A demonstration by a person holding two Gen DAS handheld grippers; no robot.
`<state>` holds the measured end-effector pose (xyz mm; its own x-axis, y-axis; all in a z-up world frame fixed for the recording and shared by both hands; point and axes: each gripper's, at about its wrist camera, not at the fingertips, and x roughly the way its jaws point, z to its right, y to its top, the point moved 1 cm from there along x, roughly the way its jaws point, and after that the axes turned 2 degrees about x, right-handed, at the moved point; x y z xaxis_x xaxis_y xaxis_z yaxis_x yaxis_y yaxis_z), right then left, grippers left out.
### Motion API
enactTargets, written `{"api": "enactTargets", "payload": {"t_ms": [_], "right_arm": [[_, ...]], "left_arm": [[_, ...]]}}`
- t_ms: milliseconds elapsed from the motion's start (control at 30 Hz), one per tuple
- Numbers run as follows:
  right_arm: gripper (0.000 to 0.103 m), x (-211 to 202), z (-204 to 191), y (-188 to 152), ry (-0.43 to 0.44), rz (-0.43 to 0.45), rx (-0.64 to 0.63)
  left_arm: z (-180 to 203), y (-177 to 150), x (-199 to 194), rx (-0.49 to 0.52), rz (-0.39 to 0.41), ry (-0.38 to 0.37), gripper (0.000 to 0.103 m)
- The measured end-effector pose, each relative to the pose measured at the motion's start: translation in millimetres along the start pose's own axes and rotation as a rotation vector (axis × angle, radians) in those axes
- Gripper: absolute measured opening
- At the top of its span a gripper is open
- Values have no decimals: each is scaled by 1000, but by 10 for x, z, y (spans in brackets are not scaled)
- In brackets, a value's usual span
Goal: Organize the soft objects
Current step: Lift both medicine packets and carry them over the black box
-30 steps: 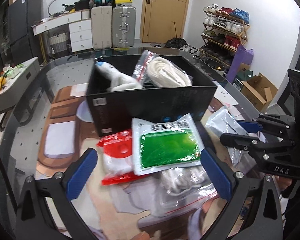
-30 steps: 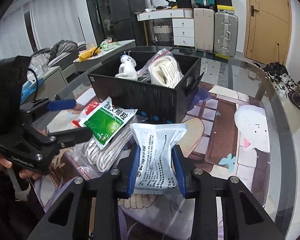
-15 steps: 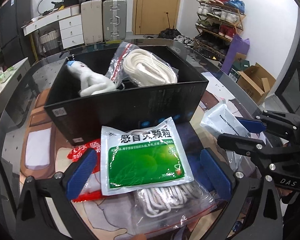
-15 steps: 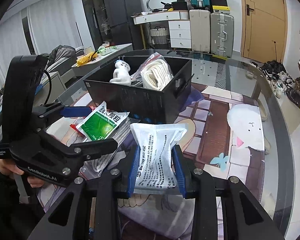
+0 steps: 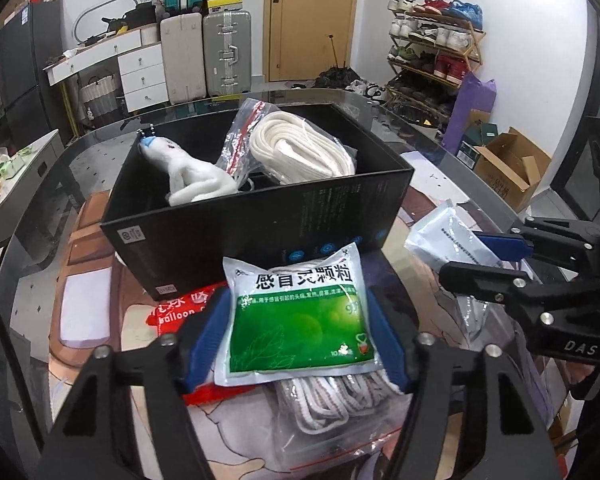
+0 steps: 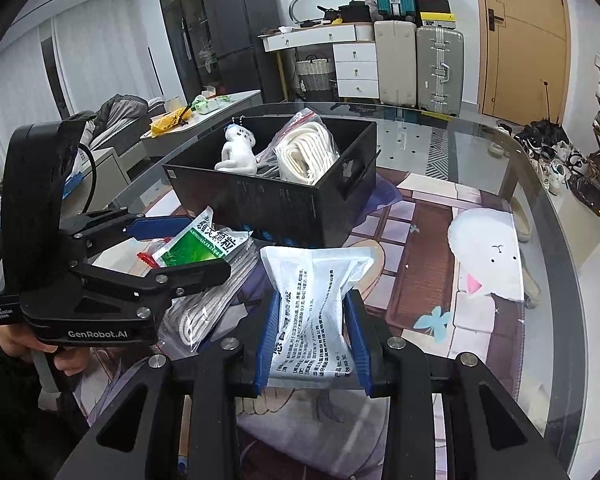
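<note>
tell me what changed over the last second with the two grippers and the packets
The left gripper went from wide open to closed on the green packet, moving in toward the black box. The right gripper stayed clamped on the white packet. The plush toy and bagged rope stayed in the box; the bagged cord and red packet stayed on the table.

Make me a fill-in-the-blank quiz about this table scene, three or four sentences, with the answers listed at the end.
1. The left tongs are closing on a packet whose label is mostly ____.
2. The right tongs grip a ____ pouch with black print.
3. The plush toy and bagged rope sit inside the ____ box.
4. Under the green packet lies a clear bag of ____.

Answers: green; white; black; rope
</note>
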<state>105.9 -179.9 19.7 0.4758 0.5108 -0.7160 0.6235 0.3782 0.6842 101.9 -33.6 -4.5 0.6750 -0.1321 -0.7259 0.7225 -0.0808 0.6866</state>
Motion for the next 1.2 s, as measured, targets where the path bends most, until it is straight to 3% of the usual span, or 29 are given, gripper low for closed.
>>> {"api": "enactTargets", "payload": {"t_ms": [233,1200], "right_arm": [[33,-25,-18,12,1,9,1],[33,-220,-75,94,22,108,11]], "left_arm": [[-20,9,-49,-8,14,-12,54],[-336,192,-610,-71,182,11,54]]}}
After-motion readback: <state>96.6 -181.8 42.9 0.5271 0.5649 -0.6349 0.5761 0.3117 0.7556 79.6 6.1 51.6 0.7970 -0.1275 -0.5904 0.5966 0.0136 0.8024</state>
